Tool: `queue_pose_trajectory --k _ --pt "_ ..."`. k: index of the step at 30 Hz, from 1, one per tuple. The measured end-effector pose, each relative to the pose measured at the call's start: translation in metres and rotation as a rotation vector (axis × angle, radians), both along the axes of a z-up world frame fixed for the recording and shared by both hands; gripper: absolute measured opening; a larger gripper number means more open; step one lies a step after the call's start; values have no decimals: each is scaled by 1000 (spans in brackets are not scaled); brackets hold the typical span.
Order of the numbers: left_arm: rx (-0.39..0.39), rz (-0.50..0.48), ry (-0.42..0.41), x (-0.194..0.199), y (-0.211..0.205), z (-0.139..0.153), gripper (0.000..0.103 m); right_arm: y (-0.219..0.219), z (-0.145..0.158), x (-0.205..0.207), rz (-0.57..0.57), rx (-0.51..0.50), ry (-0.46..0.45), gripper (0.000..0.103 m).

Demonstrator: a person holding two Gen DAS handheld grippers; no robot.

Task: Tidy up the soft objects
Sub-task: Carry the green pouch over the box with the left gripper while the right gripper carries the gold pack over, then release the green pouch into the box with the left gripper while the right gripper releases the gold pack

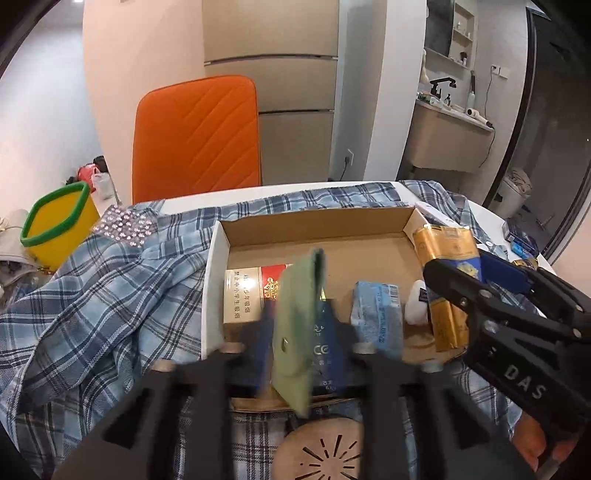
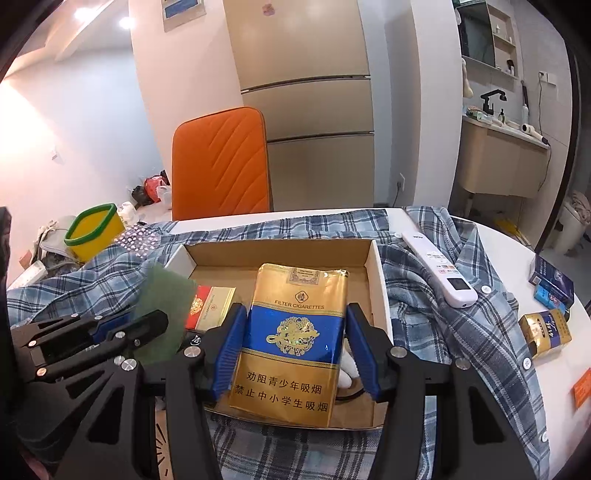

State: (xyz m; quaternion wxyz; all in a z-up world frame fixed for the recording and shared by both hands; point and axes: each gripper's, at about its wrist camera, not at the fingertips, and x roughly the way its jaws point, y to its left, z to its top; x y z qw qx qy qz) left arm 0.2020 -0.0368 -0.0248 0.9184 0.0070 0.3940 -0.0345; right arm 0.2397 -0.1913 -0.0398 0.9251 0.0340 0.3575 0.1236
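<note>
Right hand-held gripper (image 2: pixel 295 354), closed on the upright gold-and-blue soft pack (image 2: pixel 293 347) over the cardboard box (image 2: pixel 373 266); left hand-held gripper (image 1: pixel 299 354), apparently pinching a green cloth (image 1: pixel 299 325); the pack is best lowered gently beside the boxed packs, without crushing.

Lighting, as I read it from my feeds: warm indoor light, moderately dim. Two ceiling spots (image 2: pixel 101 18) glare at upper left of the right wrist view; the wall (image 2: pixel 29 122) beneath them is blown out at the left edge. Distortion: strong fisheye bowing, black vignette in all corners. Blur: in the left wrist view the green cloth (image 1: pixel 301 328) and left gripper (image 1: pixel 299 354) are smeared. Glare: sheen on the gold cigarette pack (image 2: pixel 293 343). Shadows: soft.
</note>
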Motion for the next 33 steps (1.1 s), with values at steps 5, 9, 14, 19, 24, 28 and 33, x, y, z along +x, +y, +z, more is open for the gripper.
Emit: queue_pose_trajectory --k 5,9,14,19,24,28,33 --pt "3 21 -60 -8 3 9 58 -5 1 0 -20 1 -6 57" --pt "8 29 -140 -19 9 21 58 -9 2 0 -26 13 -8 57" --pt "-40 -48 -376 -61 18 44 72 -8 3 -1 -7 37 -15 57" --pt "-35 -20 -597 -95 27 47 94 0 4 -4 19 34 -32 57" --pt "-33 -19 -629 -96 29 42 94 13 -5 -4 41 -2 -45 57" --pt "-7 -28 -609 -93 25 33 95 17 -11 -2 50 -26 -32 57" --pt "-58 12 -629 -101 36 33 95 12 -8 -3 38 -7 -36 71"
